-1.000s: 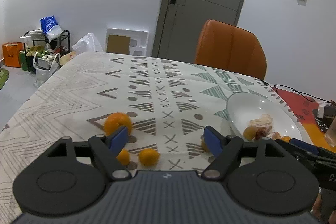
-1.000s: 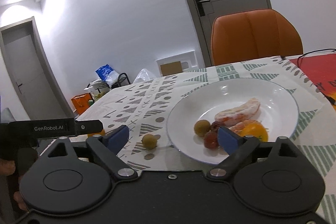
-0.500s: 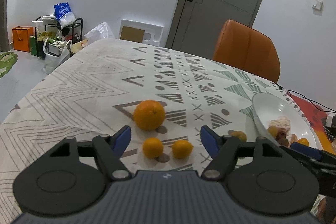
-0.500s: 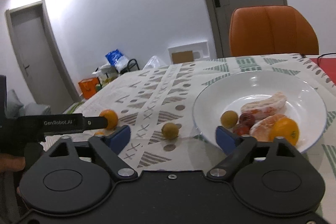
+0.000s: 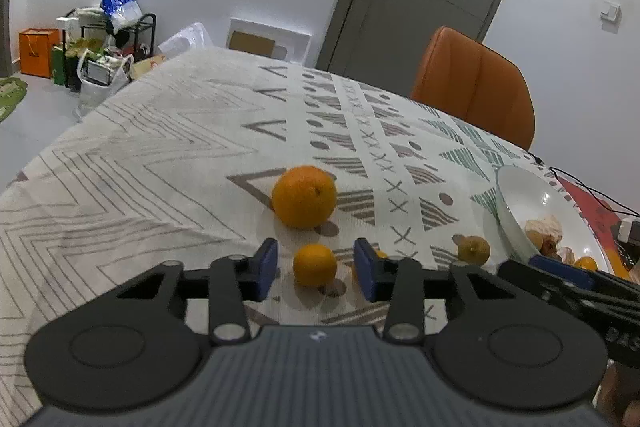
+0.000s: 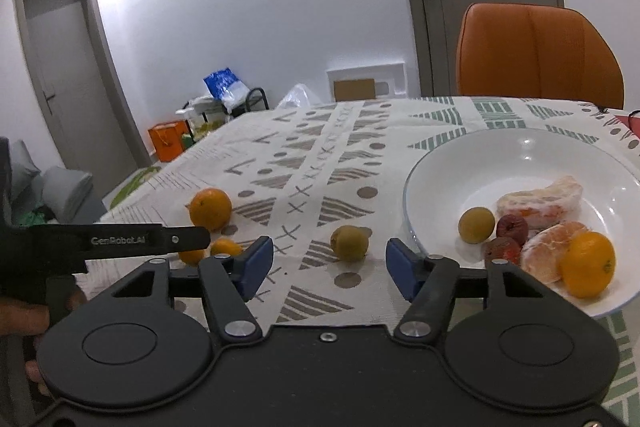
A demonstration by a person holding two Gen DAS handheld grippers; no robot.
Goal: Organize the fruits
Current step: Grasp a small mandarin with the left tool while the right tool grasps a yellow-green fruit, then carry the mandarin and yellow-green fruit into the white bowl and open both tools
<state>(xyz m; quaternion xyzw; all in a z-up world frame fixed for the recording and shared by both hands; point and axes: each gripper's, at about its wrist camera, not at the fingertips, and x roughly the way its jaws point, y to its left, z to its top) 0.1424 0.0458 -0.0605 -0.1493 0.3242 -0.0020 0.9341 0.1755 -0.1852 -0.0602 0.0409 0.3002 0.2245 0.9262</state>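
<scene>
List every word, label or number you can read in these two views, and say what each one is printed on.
"GenRobot.AI": white print on the side of the left gripper, seen from the right wrist view.
"BAS": cut-off letters on the black body of the right gripper, at the left wrist view's edge; the rest is out of frame.
Blue bag and orange bag by the wall: any print is too small to read.

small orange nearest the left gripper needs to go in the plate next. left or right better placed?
Left. The left gripper is open with the small orange lined up between its fingers. The right gripper is open too, but it faces the yellow-green fruit beside the white plate.
</scene>
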